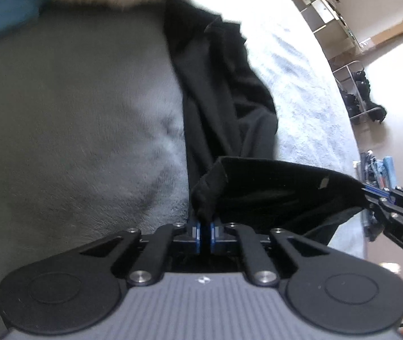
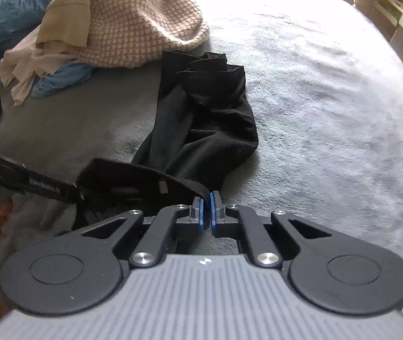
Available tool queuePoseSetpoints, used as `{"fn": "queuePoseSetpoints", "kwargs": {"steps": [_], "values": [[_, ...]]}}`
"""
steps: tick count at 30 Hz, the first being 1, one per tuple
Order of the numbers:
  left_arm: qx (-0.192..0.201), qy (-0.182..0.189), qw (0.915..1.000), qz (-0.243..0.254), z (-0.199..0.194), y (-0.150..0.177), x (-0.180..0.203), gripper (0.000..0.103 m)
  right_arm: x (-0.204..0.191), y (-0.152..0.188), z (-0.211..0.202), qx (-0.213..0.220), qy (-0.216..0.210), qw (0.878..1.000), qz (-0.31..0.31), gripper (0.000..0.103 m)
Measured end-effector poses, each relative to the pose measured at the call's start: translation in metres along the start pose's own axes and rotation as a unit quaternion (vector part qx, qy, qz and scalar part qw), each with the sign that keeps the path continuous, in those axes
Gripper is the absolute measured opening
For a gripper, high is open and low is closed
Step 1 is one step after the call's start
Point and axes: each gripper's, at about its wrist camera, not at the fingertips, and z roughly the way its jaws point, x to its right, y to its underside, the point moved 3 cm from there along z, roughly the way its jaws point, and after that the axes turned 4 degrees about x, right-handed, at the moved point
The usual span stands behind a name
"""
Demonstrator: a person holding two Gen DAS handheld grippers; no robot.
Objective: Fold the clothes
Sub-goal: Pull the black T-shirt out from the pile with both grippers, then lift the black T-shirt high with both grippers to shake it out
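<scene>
The left gripper point(image 1: 205, 228) has its blue pads point(image 1: 197, 235) pressed nearly together, pinching a bunched corner of the black garment point(image 1: 224, 107). The right gripper point(image 2: 207, 206) is likewise clamped, its jaws narrowed onto the garment's hem edge. Between the 2 grippers the waistband stretches taut and lifted, with a small label point(image 2: 163, 187) showing inside. The rest of the garment trails away from the jaws, lying crumpled on the grey blanket point(image 2: 329, 107). Beyond its far end sits a pile of clothes: a houndstooth knit point(image 2: 139, 22), a cream garment point(image 2: 68, 8) and blue fabric point(image 2: 62, 79). Shelving point(image 1: 326, 11) stands past the bed's edge.
</scene>
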Motion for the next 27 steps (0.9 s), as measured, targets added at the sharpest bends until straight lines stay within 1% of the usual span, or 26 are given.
{"fn": "queuePoseSetpoints", "kwargs": {"steps": [4, 6, 8, 10, 13, 17, 22, 27], "values": [[0.055, -0.040, 0.9968, 0.041, -0.052, 0.000, 0.034, 0.006, -0.001, 0.005, -0.017, 0.005, 0.015, 0.999, -0.038, 0.003], [0.086, -0.050, 0.9935, 0.055, -0.084, 0.001, 0.056, 0.006, 0.002, 0.003, -0.029, 0.017, 0.017, 0.999, -0.046, 0.003], [0.118, -0.052, 0.9899, 0.059, -0.114, 0.001, 0.079, 0.005, 0.006, 0.000, -0.044, 0.036, 0.018, 0.998, -0.057, 0.003], [0.149, -0.055, 0.9854, 0.062, -0.145, 0.001, 0.103, 0.005, 0.010, -0.006, -0.064, 0.062, 0.020, 0.996, -0.069, 0.003], [0.195, -0.068, 0.9756, 0.074, -0.188, -0.002, 0.140, 0.005, 0.020, -0.020, -0.101, 0.109, 0.019, 0.991, -0.078, 0.003], [0.252, -0.075, 0.9611, 0.085, -0.236, -0.007, 0.184, 0.005, 0.031, -0.039, -0.156, 0.182, 0.020, 0.979, -0.090, 0.003], [0.320, -0.082, 0.9385, 0.101, -0.296, -0.013, 0.240, 0.005, 0.047, -0.058, -0.225, 0.267, 0.020, 0.958, -0.099, 0.003], [0.369, -0.076, 0.9171, 0.131, -0.346, -0.004, 0.290, 0.005, 0.069, -0.071, -0.292, 0.344, 0.018, 0.933, -0.100, 0.003]]}}
